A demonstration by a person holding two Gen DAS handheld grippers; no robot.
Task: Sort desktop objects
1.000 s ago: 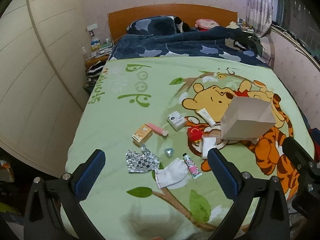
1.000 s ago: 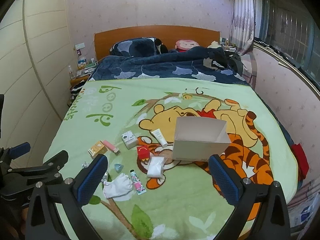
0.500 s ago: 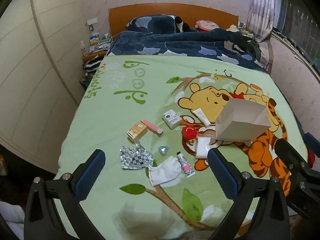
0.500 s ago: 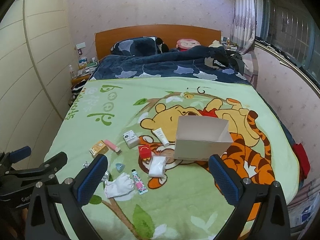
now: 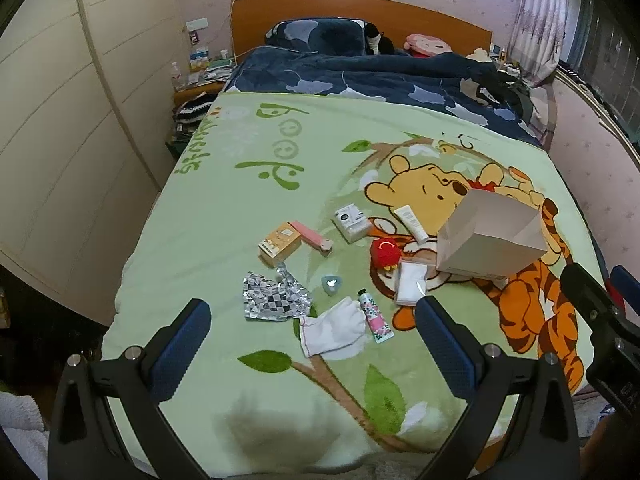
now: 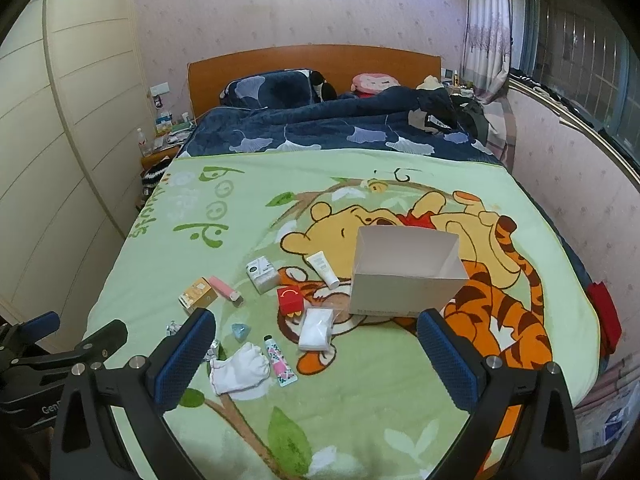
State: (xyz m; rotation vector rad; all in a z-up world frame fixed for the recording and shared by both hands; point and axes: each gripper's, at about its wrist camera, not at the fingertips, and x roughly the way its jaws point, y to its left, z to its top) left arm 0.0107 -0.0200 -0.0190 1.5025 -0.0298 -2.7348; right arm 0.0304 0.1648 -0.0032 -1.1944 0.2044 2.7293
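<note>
Both tongs hang wide and empty above the blanket's (image 6: 160, 240) near edge: left gripper (image 5: 312, 344), right gripper (image 6: 316, 356). The glove (image 6: 238, 368), floral tube (image 6: 280, 362) and other small items lie loose beside the open white box (image 6: 408, 280). On soft bedding, I judge a pinch may snag blanket or tip the box. The box's floor is hidden.

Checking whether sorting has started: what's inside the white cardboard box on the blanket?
The white cardboard box shows bare inner walls with nothing sticking out. Its front wall hides the floor, so the bottom cannot be checked.
</note>
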